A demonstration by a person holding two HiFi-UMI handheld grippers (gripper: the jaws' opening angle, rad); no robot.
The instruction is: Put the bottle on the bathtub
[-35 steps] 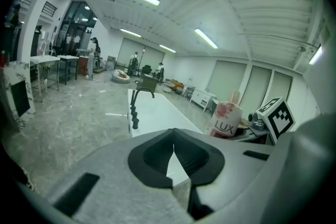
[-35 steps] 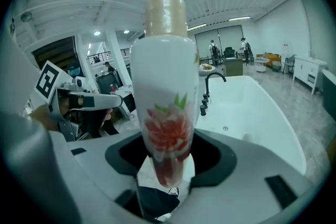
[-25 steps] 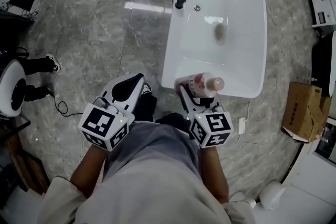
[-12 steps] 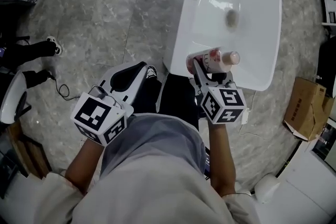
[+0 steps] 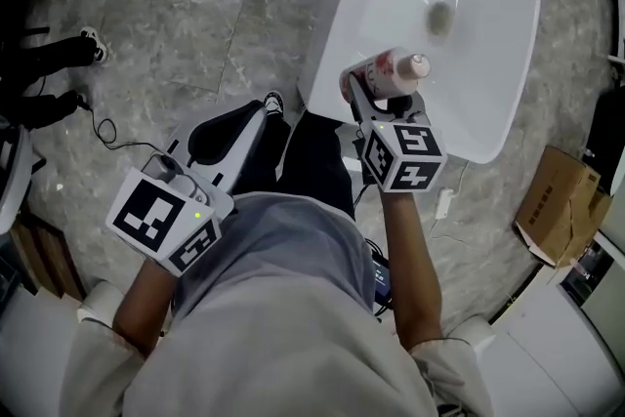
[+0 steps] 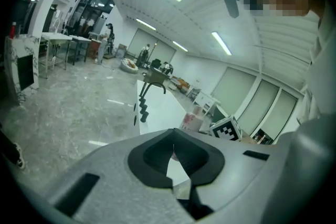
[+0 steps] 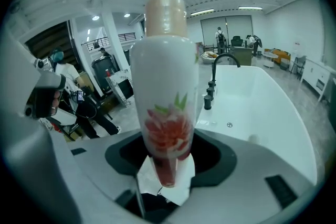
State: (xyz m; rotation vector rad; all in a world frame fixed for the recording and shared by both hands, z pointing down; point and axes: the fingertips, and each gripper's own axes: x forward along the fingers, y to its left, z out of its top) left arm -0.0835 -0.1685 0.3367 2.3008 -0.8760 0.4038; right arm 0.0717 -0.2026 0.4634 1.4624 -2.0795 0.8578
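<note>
My left hand-held gripper (image 5: 232, 128) hangs low over the grey marble floor (image 5: 195, 5), well apart from the tub. Its jaws are pressed together with nothing between them.

Further right, my right hand-held gripper (image 7: 168, 168) pinches the white plastic bottle with the red flower print and tan cap (image 7: 165, 86) near its base, so most of the body sticks out beyond the jaws. From the head view the bottle (image 5: 386, 73) hovers over the near left corner of the glossy white bathtub (image 5: 327, 78) and is not yet set down.

The risk, as I judge it, is the landing. The rim looks narrow, rounded and slick, and I hold a tall bottle by its low end. If I let go while it leans, the cap end could swing it over — into the basin, or off the outer wall onto the floor. A grip this low may also let it pivot between the jaws.
</note>
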